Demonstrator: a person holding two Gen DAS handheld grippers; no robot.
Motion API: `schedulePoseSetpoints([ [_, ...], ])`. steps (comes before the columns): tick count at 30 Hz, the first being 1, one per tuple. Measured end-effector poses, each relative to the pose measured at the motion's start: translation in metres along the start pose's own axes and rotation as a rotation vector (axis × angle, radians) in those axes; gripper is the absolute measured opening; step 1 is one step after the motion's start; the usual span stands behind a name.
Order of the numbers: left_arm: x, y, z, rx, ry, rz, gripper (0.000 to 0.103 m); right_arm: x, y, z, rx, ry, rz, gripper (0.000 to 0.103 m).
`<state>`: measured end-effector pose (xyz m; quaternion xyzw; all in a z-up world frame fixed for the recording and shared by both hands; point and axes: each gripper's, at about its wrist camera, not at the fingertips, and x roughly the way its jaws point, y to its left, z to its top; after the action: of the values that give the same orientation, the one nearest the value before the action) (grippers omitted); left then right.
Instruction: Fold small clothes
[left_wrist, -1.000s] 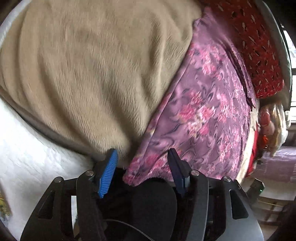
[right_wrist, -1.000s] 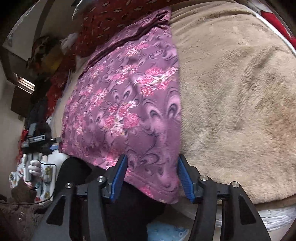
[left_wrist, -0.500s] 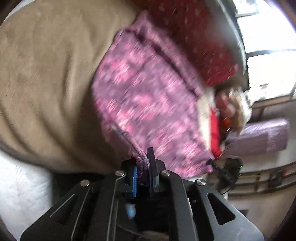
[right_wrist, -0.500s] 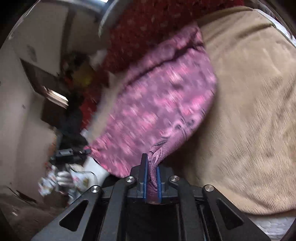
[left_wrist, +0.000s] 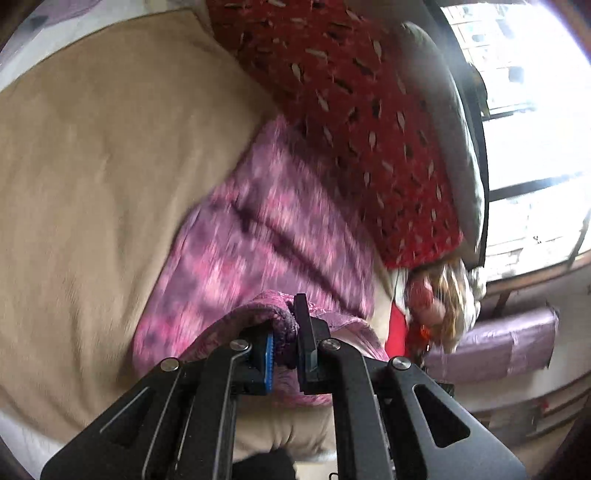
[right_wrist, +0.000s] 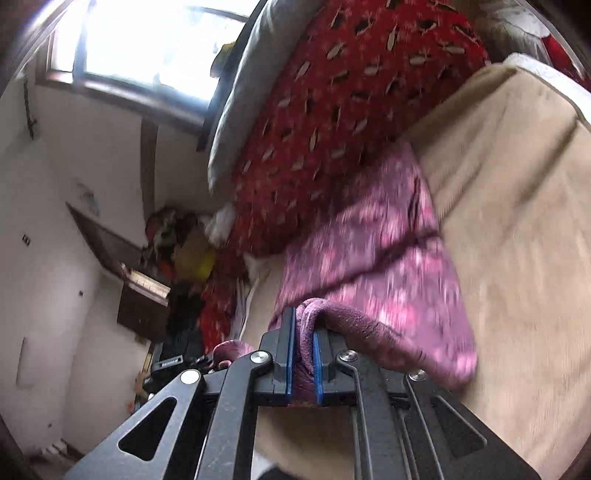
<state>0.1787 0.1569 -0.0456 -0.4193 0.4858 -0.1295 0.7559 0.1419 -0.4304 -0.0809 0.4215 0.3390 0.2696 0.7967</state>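
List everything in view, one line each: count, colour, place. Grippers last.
garment: 1, purple with pink flowers, on the blanket, near edge lifted by both grippers
blanket: 1, beige, covering the bed under the garment
red cloth: 1, red with pale and dark flecks, at the garment's far end
grey cushion: 1, grey, behind the red cloth by the window
window: 1, bright, on the far wall
clutter pile: 1 heap, mixed red, yellow and dark, beside the bed; items unclear
left gripper: 1, black with blue pads, shut on the garment's edge
right gripper: 1, black with blue pads, shut on the garment's edge
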Motion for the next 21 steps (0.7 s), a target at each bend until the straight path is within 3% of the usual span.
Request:
schedulePoseSetpoints([
  [11,0.083,-0.039,0.123,-0.014,-0.064,0.067,0.007,0.092,-0.053,0.1,0.126,-0.126,-0.031,0.007],
  [21,0.17,-0.045,0.193,0.034,-0.078,0.295,0.007,0.165,-0.089,0.165,0.169,-0.149,-0.163,0.007],
])
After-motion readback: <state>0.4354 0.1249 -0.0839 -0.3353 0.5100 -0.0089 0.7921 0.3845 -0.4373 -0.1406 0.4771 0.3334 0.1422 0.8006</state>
